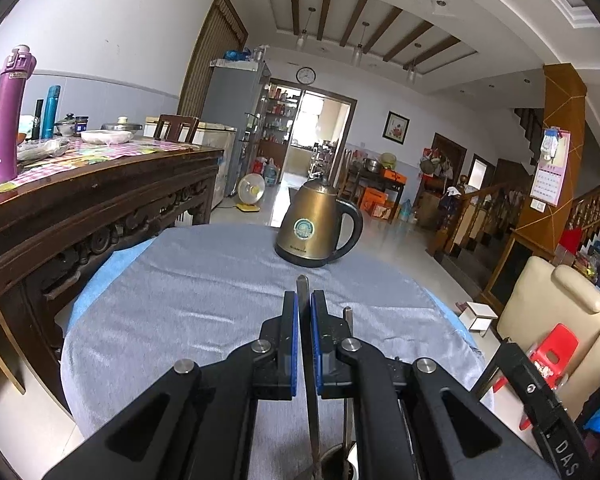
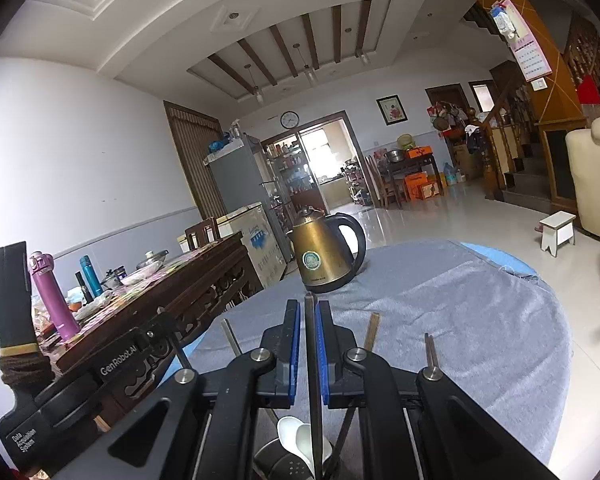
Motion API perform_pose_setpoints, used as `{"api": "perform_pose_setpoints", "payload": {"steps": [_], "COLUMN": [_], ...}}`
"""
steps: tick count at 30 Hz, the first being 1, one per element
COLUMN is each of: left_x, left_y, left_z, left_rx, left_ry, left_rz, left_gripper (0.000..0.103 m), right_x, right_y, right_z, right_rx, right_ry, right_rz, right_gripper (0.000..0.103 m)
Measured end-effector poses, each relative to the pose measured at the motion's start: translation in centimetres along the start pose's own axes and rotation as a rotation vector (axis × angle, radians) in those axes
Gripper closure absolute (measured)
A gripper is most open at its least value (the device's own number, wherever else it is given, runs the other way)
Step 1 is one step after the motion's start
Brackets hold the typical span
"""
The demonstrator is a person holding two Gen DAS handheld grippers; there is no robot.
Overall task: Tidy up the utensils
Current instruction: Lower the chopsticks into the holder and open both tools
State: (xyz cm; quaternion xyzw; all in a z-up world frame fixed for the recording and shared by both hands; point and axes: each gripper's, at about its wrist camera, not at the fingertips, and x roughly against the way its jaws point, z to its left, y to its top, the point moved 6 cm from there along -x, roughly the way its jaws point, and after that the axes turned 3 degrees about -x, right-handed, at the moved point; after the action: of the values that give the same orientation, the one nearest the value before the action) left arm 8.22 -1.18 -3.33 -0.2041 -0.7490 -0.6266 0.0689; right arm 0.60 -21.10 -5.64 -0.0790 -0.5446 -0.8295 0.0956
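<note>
My left gripper [image 1: 304, 300] is shut on a thin metal utensil handle [image 1: 307, 364] that runs up between its blue pads; its lower end goes into a dark holder [image 1: 332, 460] at the bottom edge. A second handle [image 1: 348, 320] stands just right of the fingers. My right gripper [image 2: 308, 308] is shut on another metal utensil handle [image 2: 312, 368] above a metal utensil holder [image 2: 284, 460] that contains white spoons [image 2: 296, 436]. Other sticks rise around it: a chopstick [image 2: 231, 336], a wooden one [image 2: 372, 330], a metal pair [image 2: 431, 350]. The left gripper's body [image 2: 60, 392] shows at lower left.
A round table under a grey cloth [image 1: 204, 304] carries a brass electric kettle [image 1: 318, 226] at its far edge. A dark carved wooden table [image 1: 100, 196] with bottles and dishes stands to the left. A cream sofa [image 1: 556, 304] and red stool [image 1: 552, 356] are to the right.
</note>
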Motion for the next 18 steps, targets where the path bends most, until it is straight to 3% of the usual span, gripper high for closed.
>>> {"api": "perform_pose_setpoints", "payload": {"steps": [5, 7, 13, 18], "left_x": [-0.2, -0.2, 0.4, 0.9], "left_y": [-0.2, -0.3, -0.1, 0.4], "left_z": [0.0, 0.0, -0.2, -0.1], "left_rx": [0.003, 0.005, 0.0, -0.006], "left_ry": [0.0, -0.001, -0.011, -0.009], "left_rz": [0.021, 0.03, 0.02, 0.008], "left_gripper": [0.093, 0.078, 0.057, 0.049], "right_x": [0.0, 0.0, 0.5, 1.5], "right_y": [0.1, 0.1, 0.4, 0.9], "right_z": [-0.1, -0.3, -0.6, -1.0], "right_rx": [-0.009, -0.016, -0.034, -0.049], "right_ry": [-0.002, -0.001, 0.009, 0.015], "right_rz": [-0.002, 0.003, -0.006, -0.032], "right_gripper": [0.094, 0.094, 0.094, 0.092]}}
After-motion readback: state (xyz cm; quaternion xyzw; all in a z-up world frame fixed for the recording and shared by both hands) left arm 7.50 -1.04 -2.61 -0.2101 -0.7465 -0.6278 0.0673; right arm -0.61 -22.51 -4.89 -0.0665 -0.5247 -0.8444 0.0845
